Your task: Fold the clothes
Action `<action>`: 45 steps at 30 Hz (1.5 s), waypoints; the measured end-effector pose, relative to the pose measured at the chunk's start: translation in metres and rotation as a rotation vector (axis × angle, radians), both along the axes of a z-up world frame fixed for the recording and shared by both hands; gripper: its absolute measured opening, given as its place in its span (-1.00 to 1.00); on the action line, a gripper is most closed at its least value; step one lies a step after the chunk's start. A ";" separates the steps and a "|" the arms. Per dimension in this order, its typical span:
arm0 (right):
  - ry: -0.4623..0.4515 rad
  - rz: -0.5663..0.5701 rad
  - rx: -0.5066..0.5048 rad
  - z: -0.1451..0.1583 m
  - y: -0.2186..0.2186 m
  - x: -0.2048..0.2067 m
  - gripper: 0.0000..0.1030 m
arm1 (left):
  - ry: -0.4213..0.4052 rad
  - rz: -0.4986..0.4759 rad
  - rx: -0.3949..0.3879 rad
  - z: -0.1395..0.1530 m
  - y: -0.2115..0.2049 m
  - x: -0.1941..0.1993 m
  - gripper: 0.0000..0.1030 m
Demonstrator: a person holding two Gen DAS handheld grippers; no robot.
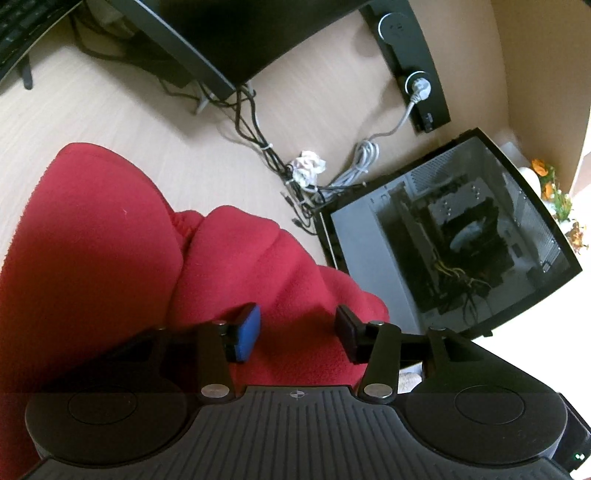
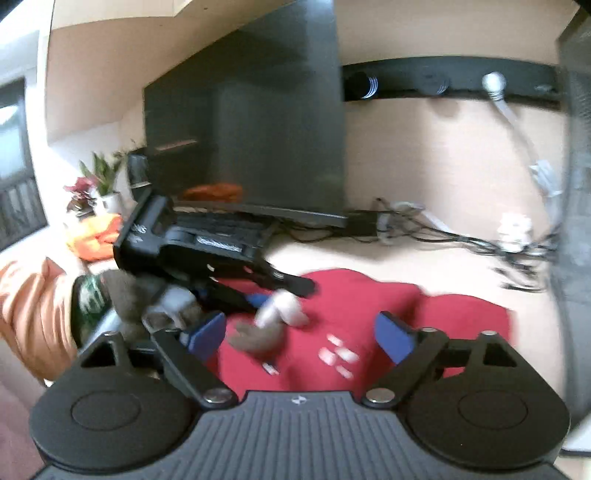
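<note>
Both grippers seemingly agape over red garment

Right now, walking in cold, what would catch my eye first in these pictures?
The bright red garment, bunched on the pale wooden desk, fills the left wrist view. The open left gripper hangs above it. To its right lies a glass-sided computer case with a tangle of cables beside it. In the blurred right wrist view, the open right gripper faces the same cloth.

one red garment, one monitor, one computer case, two claws
</note>
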State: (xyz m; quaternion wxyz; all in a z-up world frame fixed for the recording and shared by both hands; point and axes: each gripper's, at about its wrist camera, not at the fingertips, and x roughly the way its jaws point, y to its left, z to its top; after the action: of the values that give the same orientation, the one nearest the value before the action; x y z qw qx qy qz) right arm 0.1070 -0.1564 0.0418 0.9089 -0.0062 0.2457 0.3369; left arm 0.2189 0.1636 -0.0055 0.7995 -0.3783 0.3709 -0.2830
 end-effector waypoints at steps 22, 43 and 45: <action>0.296 -0.306 0.228 -0.077 -0.040 0.122 0.98 | 0.037 0.192 0.004 -0.019 0.048 0.034 0.48; 0.147 -0.356 0.046 -0.078 -0.014 0.103 1.00 | -0.172 0.121 0.226 -0.015 0.022 0.028 0.71; 0.147 -0.326 0.061 -0.078 -0.019 0.104 1.00 | -0.183 0.151 0.236 -0.015 0.020 0.023 0.71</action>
State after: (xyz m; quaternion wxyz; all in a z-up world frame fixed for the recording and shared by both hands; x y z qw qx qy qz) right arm 0.2113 -0.1749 -0.0362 0.9308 0.0859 0.2990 0.1920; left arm 0.2418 0.1838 -0.0208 0.8880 -0.2810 0.2976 -0.2098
